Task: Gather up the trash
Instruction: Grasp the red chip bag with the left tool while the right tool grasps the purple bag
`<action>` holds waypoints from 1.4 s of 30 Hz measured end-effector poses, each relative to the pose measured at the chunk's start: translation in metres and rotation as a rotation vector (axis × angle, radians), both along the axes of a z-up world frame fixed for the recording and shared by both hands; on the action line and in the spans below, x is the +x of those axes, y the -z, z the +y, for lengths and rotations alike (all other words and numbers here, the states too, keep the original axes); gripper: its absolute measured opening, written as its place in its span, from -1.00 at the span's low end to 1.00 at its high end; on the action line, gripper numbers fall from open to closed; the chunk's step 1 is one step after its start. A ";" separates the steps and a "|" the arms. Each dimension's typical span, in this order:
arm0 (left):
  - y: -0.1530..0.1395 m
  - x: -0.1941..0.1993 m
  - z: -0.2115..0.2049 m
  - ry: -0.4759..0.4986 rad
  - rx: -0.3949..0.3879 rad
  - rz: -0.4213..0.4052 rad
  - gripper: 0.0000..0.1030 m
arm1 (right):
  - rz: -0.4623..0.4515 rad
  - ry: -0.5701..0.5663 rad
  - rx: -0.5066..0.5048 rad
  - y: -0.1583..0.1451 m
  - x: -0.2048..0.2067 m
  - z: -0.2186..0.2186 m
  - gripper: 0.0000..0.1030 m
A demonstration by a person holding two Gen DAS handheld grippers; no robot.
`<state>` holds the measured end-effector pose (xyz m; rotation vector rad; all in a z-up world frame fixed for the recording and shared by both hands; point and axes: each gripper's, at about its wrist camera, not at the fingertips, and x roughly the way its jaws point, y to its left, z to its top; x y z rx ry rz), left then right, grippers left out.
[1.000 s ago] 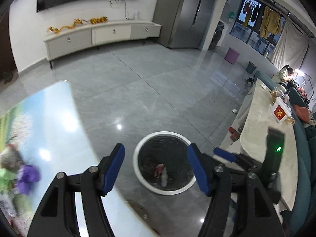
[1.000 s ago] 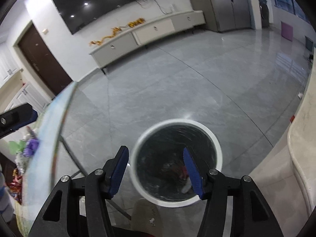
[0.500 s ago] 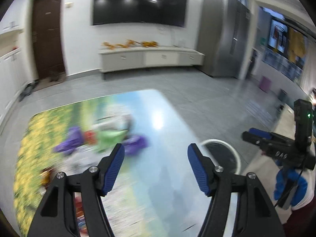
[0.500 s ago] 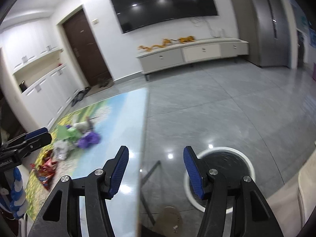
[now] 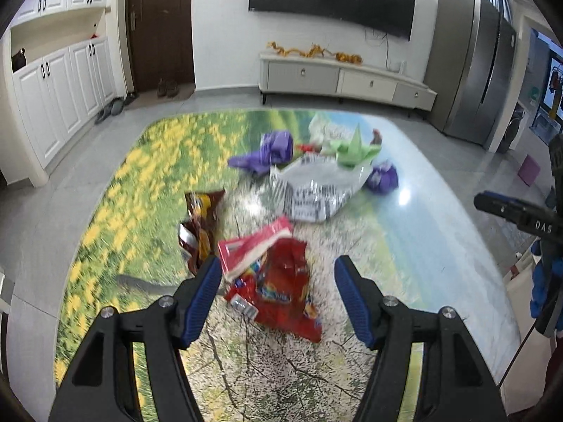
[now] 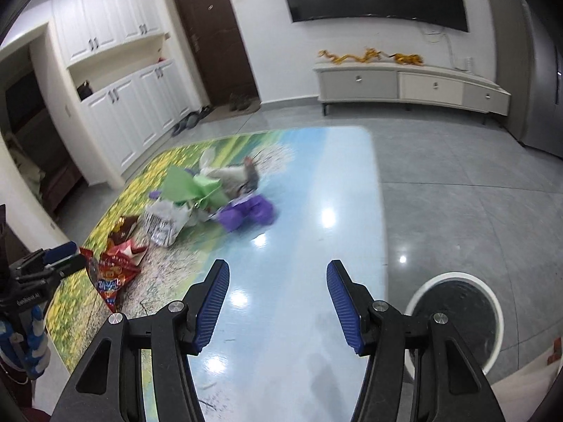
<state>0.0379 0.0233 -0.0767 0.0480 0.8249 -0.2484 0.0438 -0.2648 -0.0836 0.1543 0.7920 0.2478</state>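
Note:
Wrappers lie heaped on a table (image 5: 404,246) with a landscape print. Nearest my left gripper (image 5: 278,299) is a red snack bag (image 5: 285,292), just ahead of its open, empty jaws. A brown wrapper (image 5: 200,225), a silver foil bag (image 5: 316,190), purple wrappers (image 5: 271,151) and green paper (image 5: 352,147) lie further back. My right gripper (image 6: 278,302) hangs open and empty over the bare blue end of the table (image 6: 299,316); the purple wrapper (image 6: 246,212) and green paper (image 6: 190,186) are ahead to its left. The white-rimmed bin (image 6: 457,316) stands on the floor at its right.
The right gripper's body (image 5: 520,218) shows at the left view's right edge, the left gripper's body (image 6: 38,274) at the right view's left edge. A low white cabinet (image 5: 345,81), a dark door (image 5: 158,24) and white cupboards (image 5: 59,88) line the walls. Grey tiled floor (image 6: 475,193) surrounds the table.
Both grippers have swung from above the bin on the floor leftward to the table. The trash pile has come into view; the jaws kept the same opening.

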 end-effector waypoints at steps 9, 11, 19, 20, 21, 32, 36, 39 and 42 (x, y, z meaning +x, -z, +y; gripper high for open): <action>0.027 0.014 -0.006 0.012 -0.040 0.086 -0.35 | 0.028 -0.065 -0.006 0.019 0.023 0.021 0.19; 0.030 0.017 -0.007 0.017 -0.046 0.099 -0.54 | 0.033 -0.072 -0.004 0.021 0.027 0.020 0.19; 0.029 0.026 -0.021 0.067 -0.070 0.099 -0.70 | 0.043 -0.103 -0.010 0.033 0.057 0.025 0.33; 0.028 0.027 -0.023 0.073 -0.075 0.099 -0.70 | 0.040 -0.107 -0.014 0.033 0.062 0.026 0.40; 0.027 0.028 -0.025 0.079 -0.081 0.100 -0.70 | 0.037 -0.112 -0.018 0.034 0.066 0.028 0.42; 0.021 0.036 -0.039 0.115 -0.122 0.118 -0.70 | 0.016 -0.231 -0.125 0.047 0.116 0.059 0.61; 0.022 0.037 -0.040 0.121 -0.124 0.121 -0.70 | 0.029 -0.248 -0.147 0.057 0.127 0.065 0.61; 0.022 0.037 -0.040 0.121 -0.125 0.122 -0.70 | 0.035 -0.256 -0.134 0.061 0.130 0.065 0.61; 0.022 0.036 -0.042 0.122 -0.125 0.122 -0.70 | 0.020 -0.263 -0.120 0.058 0.130 0.064 0.45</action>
